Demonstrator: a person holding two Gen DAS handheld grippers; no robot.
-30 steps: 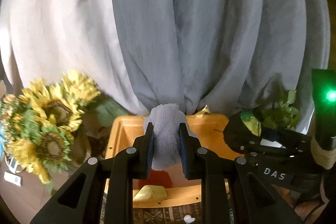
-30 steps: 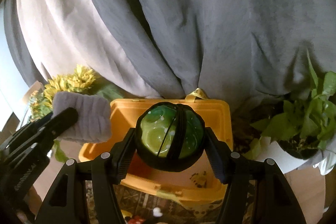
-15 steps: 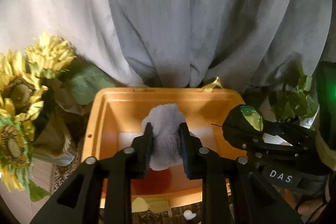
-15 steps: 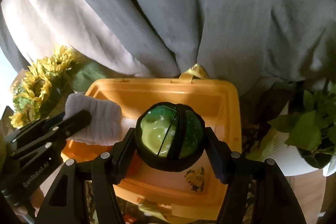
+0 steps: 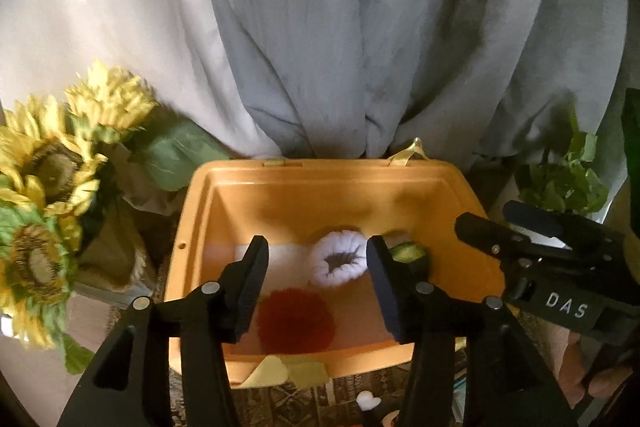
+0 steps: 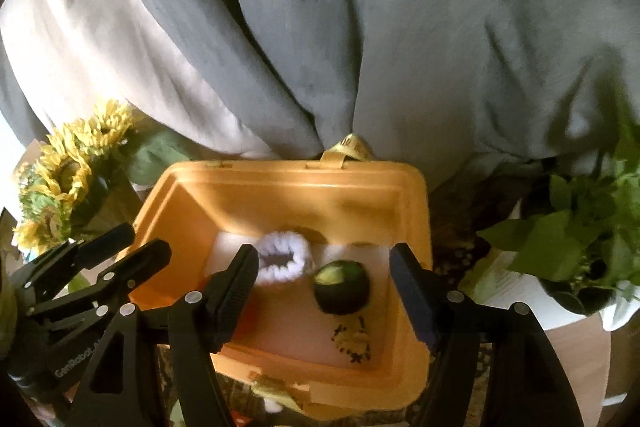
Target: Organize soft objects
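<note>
Across the whole upper half of both views, grey curtain (image 5: 400, 27) in heavy folds, with a paler cream panel at the upper left. In the lower middle, orange plastic bin (image 6: 412, 219), open on top, standing on a patterned cloth. At the left edge, yellow sunflowers (image 5: 48, 163); at the right edge, leafy green plant (image 6: 568, 239) in a white pot.

In the lower part of the left wrist view, left gripper (image 5: 316, 281) above the bin, jaws opening, nothing pressed between them. In the lower part of the right wrist view, right gripper (image 6: 324, 287) also above the bin, jaws opening too, pads clear of everything.

Inside the bin, near the far wall, white fluffy scrunchie (image 5: 339, 263) lying flat. Nearer the front, red pom-pom (image 5: 295, 321). To the right of the scrunchie, just beside it, green and black ball (image 6: 342, 285) on the bin floor. Further right toward the front, small yellow and black thing (image 6: 352, 341), too blurred to name.
</note>
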